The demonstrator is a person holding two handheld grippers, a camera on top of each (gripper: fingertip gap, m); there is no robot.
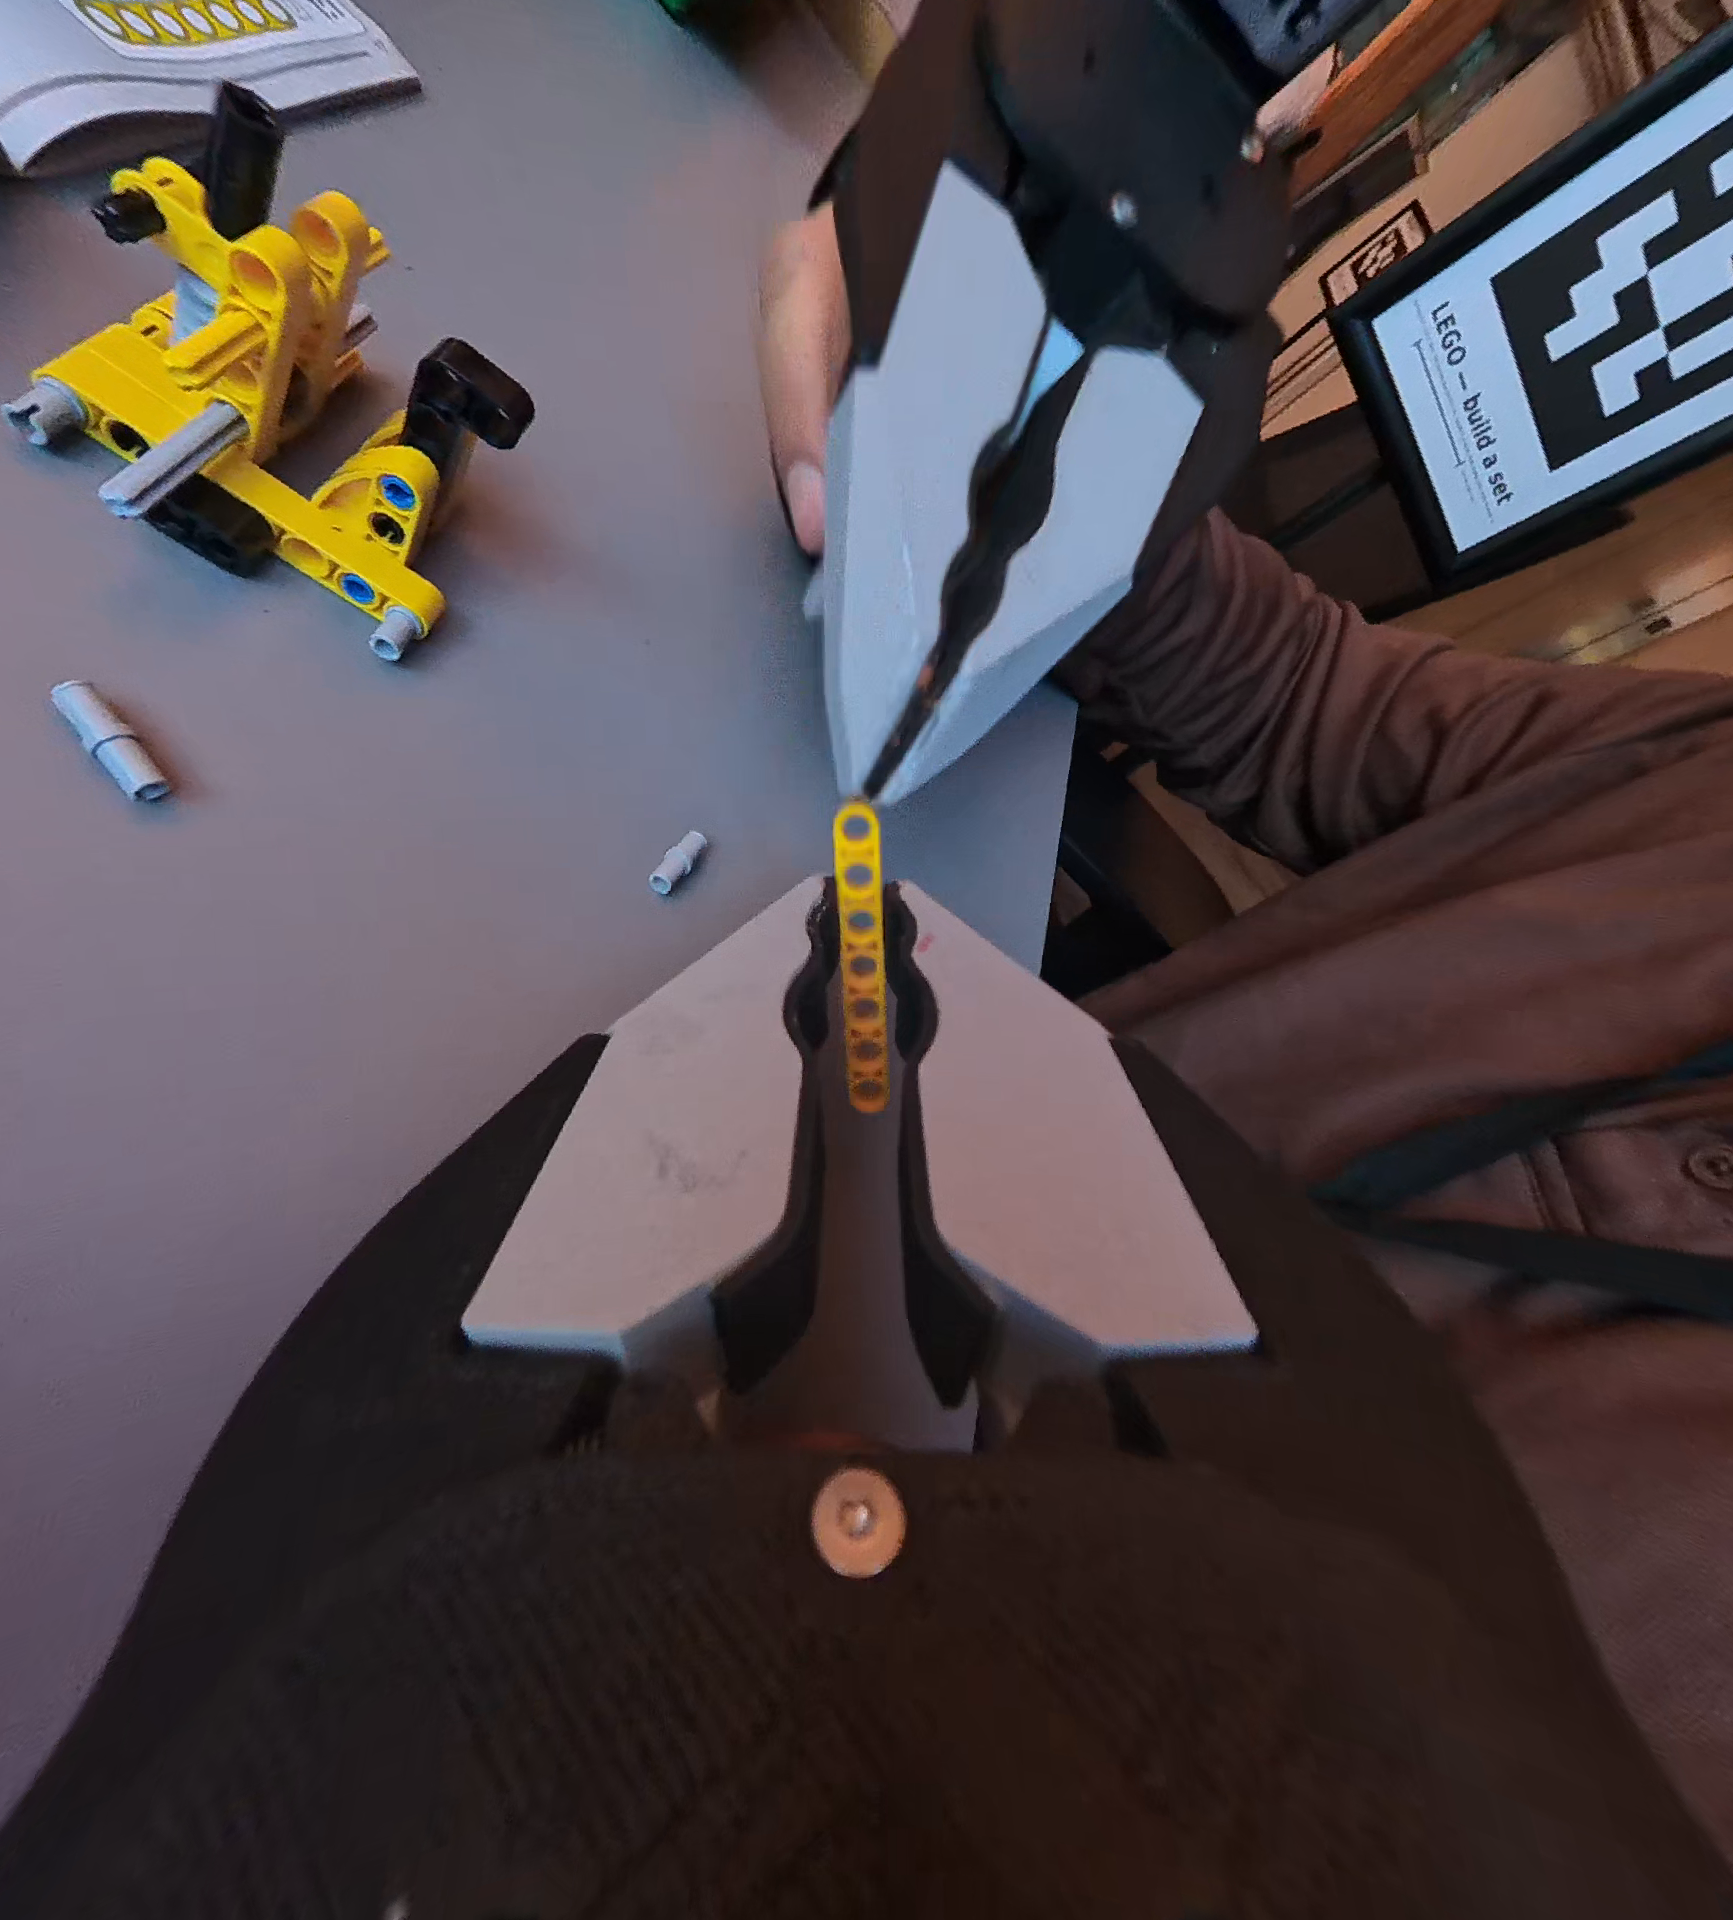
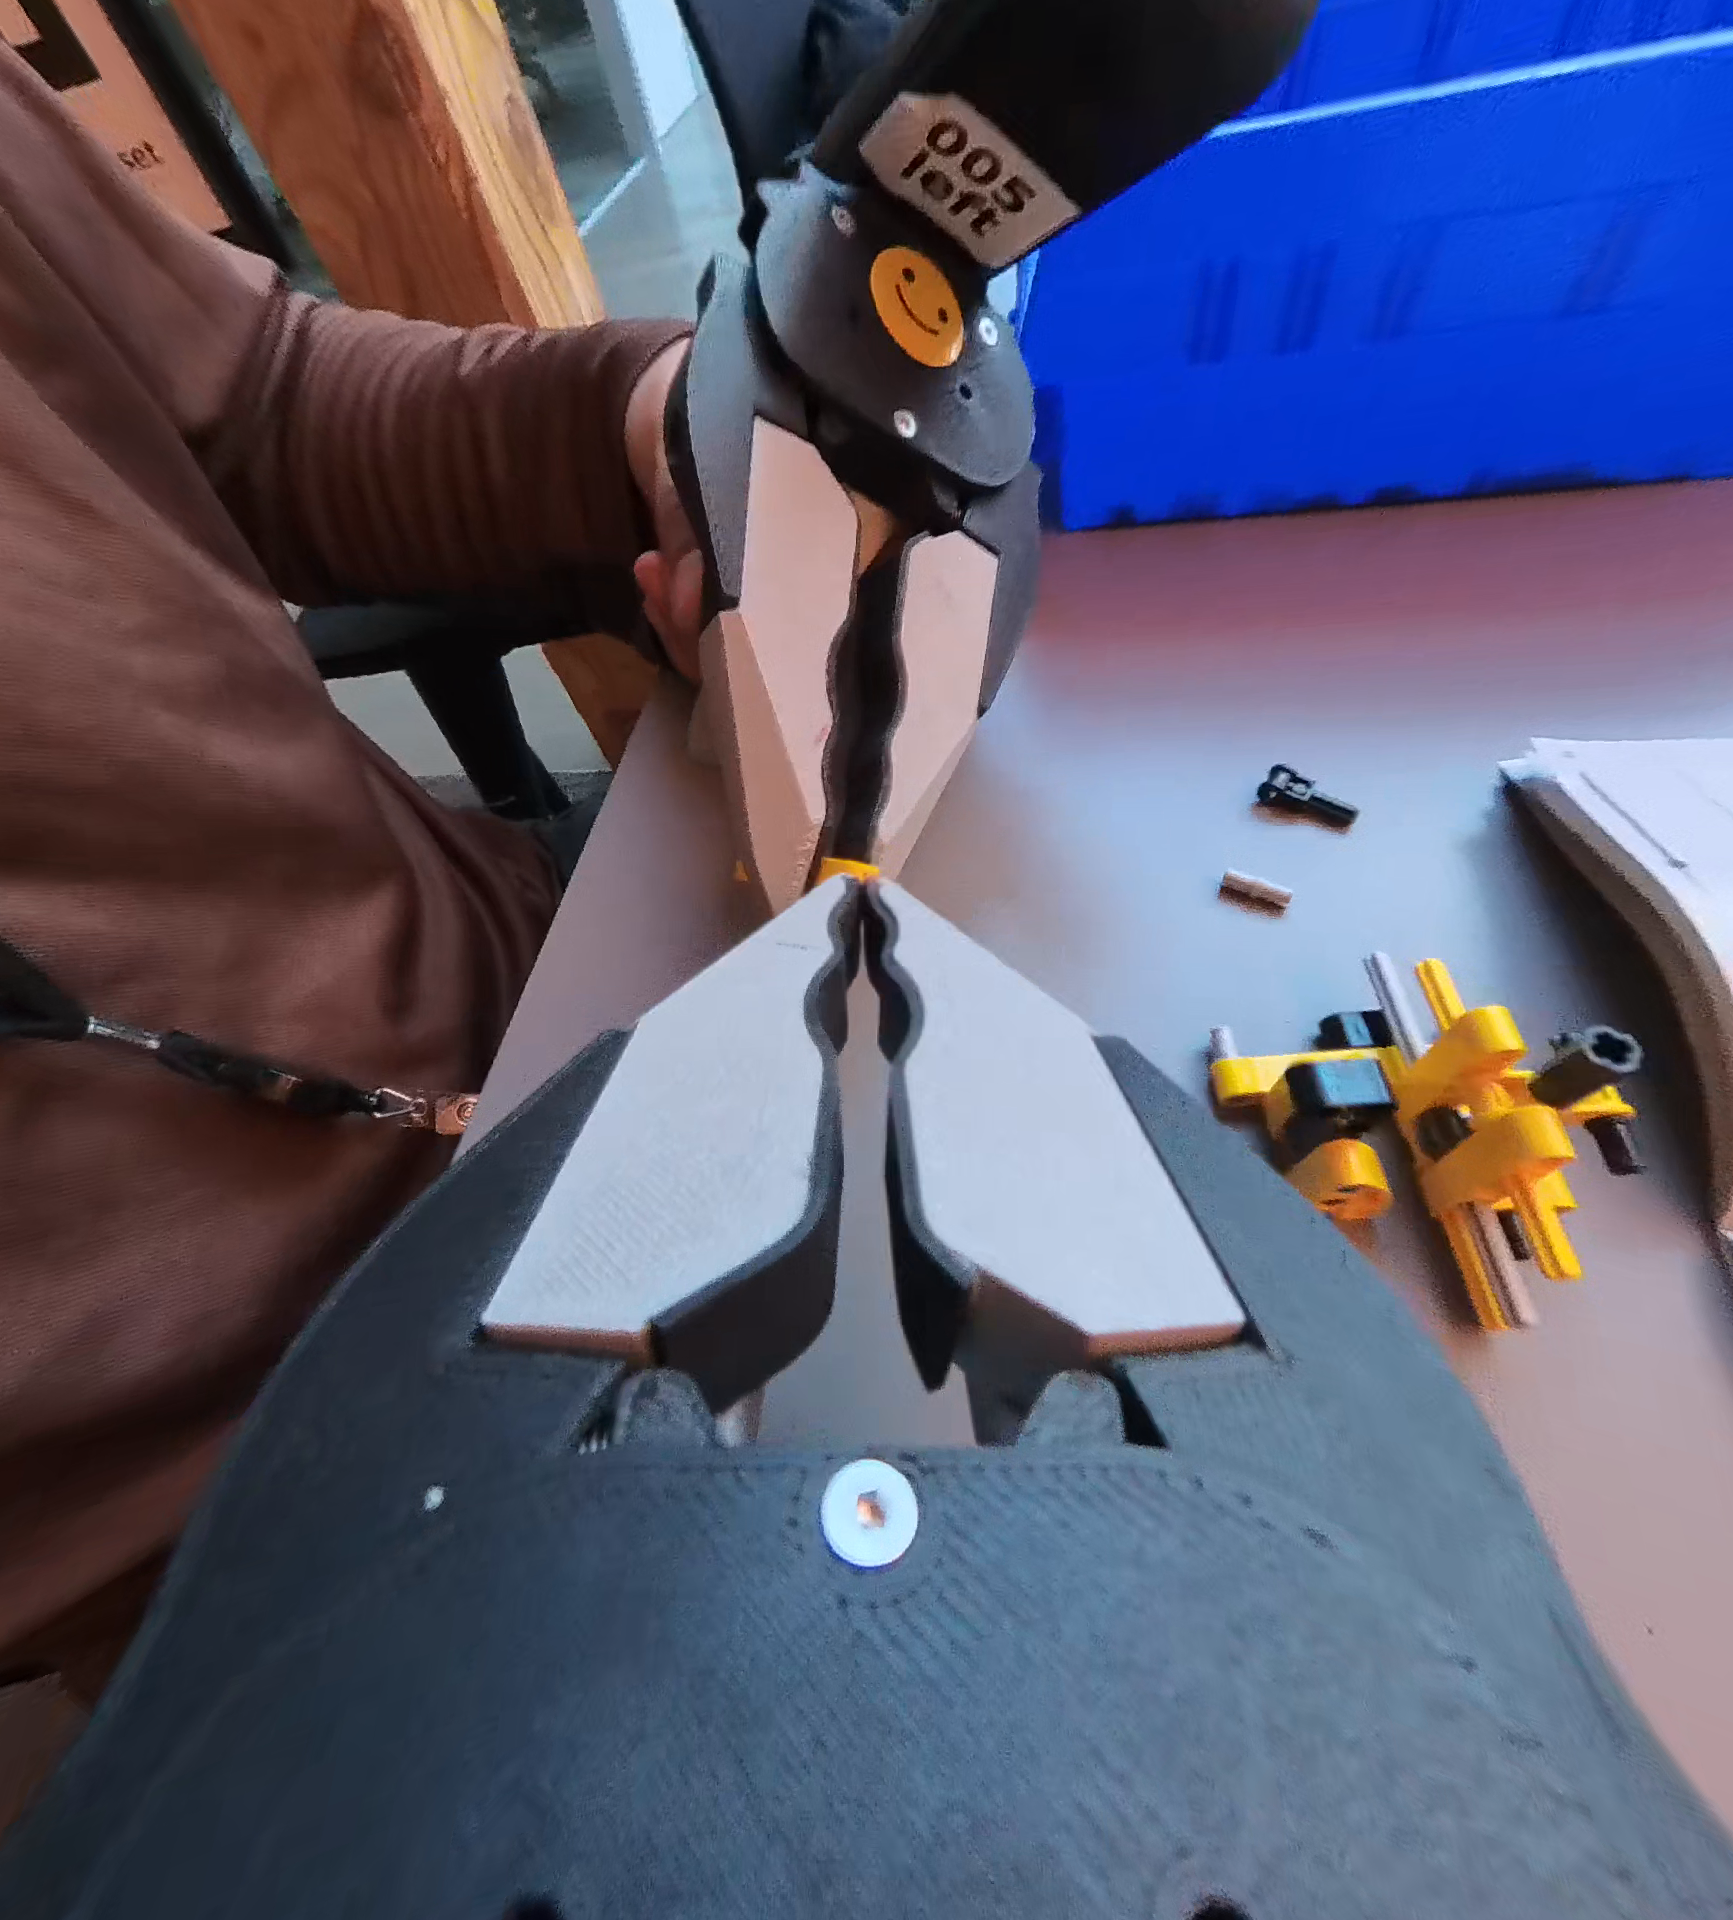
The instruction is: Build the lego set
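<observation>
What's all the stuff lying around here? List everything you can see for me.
yellow beam: 1, yellow with holes, held in the left gripper, right gripper at its far end
partly built model: 1, yellow, black and grey, on the table
grey pins: 2, loose on the table
black pin: 1, on the table
instruction booklet: 1, white, open, beside the model
blue bin: 1, behind the table
framed sign: 1, black and white, off the table
table: 1, grey
left gripper: 1, shut
right gripper: 1, shut
sleeve: brown

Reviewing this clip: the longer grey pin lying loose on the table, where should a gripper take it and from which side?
Grip the longer grey pin at its middle, coming down from above with the fingers across its narrow width. It lies flat, apart from the yellow assembly, with bare table around it.
</observation>
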